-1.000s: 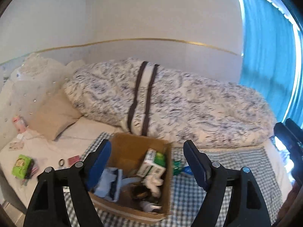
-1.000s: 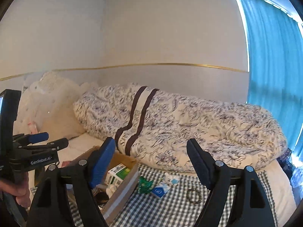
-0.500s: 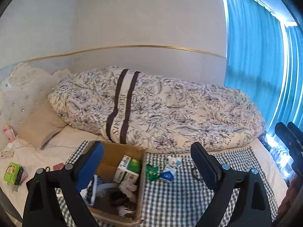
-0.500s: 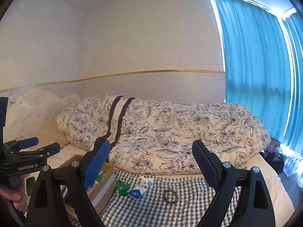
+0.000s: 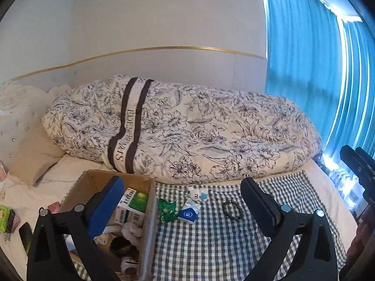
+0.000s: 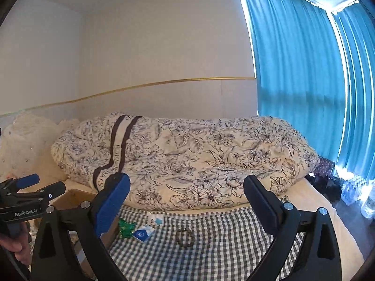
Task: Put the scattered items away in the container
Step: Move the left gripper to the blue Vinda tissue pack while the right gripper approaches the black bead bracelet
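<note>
A cardboard box (image 5: pixel 92 182) sits on the checked cloth (image 5: pixel 211 245) at the left, holding a green-and-white carton (image 5: pixel 132 205) and other items. Right of it on the cloth lie a green wrapper (image 5: pixel 166 210), a blue-and-white packet (image 5: pixel 189 213), a small white toy with a blue star (image 5: pixel 196 193) and a dark bead bracelet (image 5: pixel 232 209). My left gripper (image 5: pixel 182 201) is open and empty above the box's right edge. My right gripper (image 6: pixel 186 202) is open and empty, held above the bracelet (image 6: pixel 185 235), packet (image 6: pixel 143 233) and wrapper (image 6: pixel 126 228).
A rolled floral duvet (image 5: pixel 187 128) lies along the back of the bed. A beige pillow (image 5: pixel 32 161) and small items, including a green box (image 5: pixel 5 217), lie at the left. Blue curtains (image 5: pixel 316 70) hang at the right. The left gripper (image 6: pixel 25 199) shows in the right wrist view.
Both grippers have pulled back and swung right. The box has slid left in both views, and the wrapper, packet, toy and bracelet have come into the left wrist view.
</note>
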`<state>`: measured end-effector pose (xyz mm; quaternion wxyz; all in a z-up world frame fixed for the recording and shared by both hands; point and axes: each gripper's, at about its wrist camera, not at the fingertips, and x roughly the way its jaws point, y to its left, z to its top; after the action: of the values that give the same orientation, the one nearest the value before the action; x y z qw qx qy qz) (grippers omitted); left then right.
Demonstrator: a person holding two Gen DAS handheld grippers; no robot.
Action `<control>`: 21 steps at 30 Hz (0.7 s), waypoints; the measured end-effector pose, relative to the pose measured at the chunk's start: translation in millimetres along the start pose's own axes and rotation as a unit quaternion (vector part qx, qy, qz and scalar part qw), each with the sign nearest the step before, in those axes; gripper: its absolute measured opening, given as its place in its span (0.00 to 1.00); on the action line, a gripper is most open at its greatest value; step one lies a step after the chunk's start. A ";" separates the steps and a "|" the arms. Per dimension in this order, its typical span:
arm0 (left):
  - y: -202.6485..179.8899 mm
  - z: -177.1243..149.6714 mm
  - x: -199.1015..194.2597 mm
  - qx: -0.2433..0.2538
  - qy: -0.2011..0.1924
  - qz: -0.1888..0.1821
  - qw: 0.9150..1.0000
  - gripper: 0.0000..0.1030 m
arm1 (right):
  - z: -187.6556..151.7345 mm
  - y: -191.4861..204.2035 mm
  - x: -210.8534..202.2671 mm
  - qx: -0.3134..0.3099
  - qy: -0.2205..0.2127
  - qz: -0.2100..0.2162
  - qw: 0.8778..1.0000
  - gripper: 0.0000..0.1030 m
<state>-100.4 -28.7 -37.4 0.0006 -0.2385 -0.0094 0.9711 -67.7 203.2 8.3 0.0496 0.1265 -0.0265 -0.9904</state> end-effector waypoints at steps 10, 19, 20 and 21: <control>-12.7 -24.3 61.6 0.008 0.039 0.000 0.999 0.99 | -29.1 -14.3 44.7 -0.014 0.045 0.016 0.999 0.95; -18.4 -56.4 124.3 0.019 0.076 0.001 0.997 0.99 | -74.2 -12.5 101.9 -0.034 0.109 0.023 0.993 0.95; -19.4 -60.8 131.6 0.021 0.082 0.002 0.996 0.99 | -79.7 -12.4 109.0 -0.034 0.117 0.026 0.992 0.95; -20.0 -64.5 137.9 0.022 0.087 0.002 0.996 0.99 | -84.8 -12.6 115.8 -0.035 0.125 0.027 0.991 0.95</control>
<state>-192.9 -6.8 -158.0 0.0049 -0.3217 0.0125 0.9467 -158.9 200.2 -103.2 0.0838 0.2466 0.0108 -0.9654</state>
